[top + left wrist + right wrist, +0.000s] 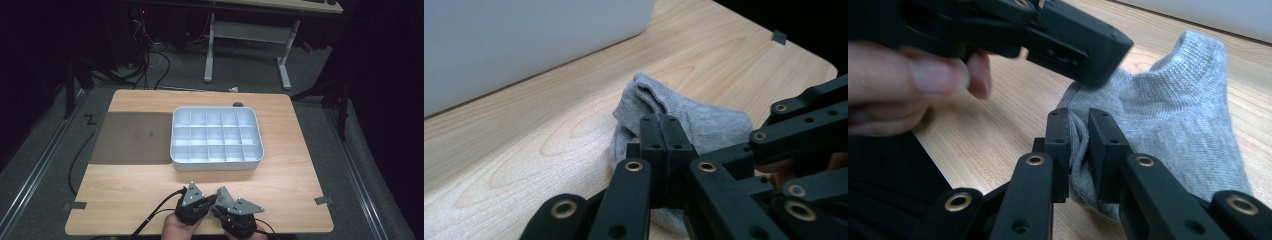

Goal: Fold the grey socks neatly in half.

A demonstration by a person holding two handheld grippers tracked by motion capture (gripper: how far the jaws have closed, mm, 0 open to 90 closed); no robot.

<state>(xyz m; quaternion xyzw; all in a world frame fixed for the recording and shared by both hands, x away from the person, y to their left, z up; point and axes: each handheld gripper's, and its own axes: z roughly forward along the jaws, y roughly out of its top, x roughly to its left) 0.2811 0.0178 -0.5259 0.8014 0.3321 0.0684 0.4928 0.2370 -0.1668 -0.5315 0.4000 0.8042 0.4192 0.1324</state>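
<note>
Grippers at the lower centre of the high view, both working one grey sock.

Right gripper (1078,150) has its jaws nearly closed, pinching a fold of the grey sock (1168,110); left gripper (666,150) has its jaws pressed together, and whether sock fabric lies between them cannot be told. The sock rests on the wooden surface (290,185) near its front edge, below the white compartment tray (216,161). Judged step: gathering or folding the sock; the next move likely calls for a firm two-point hold before lifting toward a tray compartment.
</note>
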